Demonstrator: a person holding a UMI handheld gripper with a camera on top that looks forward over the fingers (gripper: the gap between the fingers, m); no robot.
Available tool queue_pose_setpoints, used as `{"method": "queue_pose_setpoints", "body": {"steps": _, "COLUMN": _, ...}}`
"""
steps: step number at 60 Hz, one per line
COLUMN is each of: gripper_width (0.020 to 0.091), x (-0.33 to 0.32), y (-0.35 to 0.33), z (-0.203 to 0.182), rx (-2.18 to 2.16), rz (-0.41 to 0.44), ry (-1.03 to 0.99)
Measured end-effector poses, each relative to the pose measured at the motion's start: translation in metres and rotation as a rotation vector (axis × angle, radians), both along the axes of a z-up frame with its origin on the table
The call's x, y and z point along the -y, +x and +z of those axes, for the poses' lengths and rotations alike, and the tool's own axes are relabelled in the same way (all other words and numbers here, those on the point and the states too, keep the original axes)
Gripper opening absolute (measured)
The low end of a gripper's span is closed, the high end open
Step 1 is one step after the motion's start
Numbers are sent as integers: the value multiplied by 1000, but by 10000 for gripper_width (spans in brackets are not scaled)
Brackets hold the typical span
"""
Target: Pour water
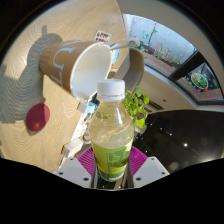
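Since the white cap [112, 89] is seated on the water bottle [111, 130], nothing can be poured until it is removed. The bottle is pinched between the pads [90, 159] of the hand-held gripper [111, 168], mostly full. Just beyond its cap a paper cup [78, 66] is seen tilted, apparently empty; spillage is likely unless it is righted.

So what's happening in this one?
A handheld gripper is shut on a capped plastic bottle of pale liquid, holding it upright between its pink pads. Just beyond the bottle's white cap, a paper cup sits tilted with its mouth toward the camera. Nothing is being poured yet; the cap is on.
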State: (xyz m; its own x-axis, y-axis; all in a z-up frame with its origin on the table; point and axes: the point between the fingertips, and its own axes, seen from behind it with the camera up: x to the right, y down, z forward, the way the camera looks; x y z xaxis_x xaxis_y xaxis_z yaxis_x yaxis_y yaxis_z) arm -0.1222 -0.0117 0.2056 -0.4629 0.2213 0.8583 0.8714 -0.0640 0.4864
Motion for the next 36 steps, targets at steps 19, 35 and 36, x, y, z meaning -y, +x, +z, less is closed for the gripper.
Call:
{"method": "queue_pose_setpoints", "body": {"steps": 19, "gripper_width": 408, "x": 9, "y": 11, "z": 28, "rx": -425, "rz": -83, "ry": -14}}
{"method": "queue_pose_setpoints", "body": {"steps": 35, "gripper_width": 418, "x": 25, "y": 26, "z": 49, "rx": -1341, "rz": -259, "ry": -74}}
{"method": "queue_pose_setpoints", "body": {"steps": 36, "gripper_width": 418, "x": 26, "y": 27, "z": 47, "rx": -1395, "rz": -270, "ry": -81}}
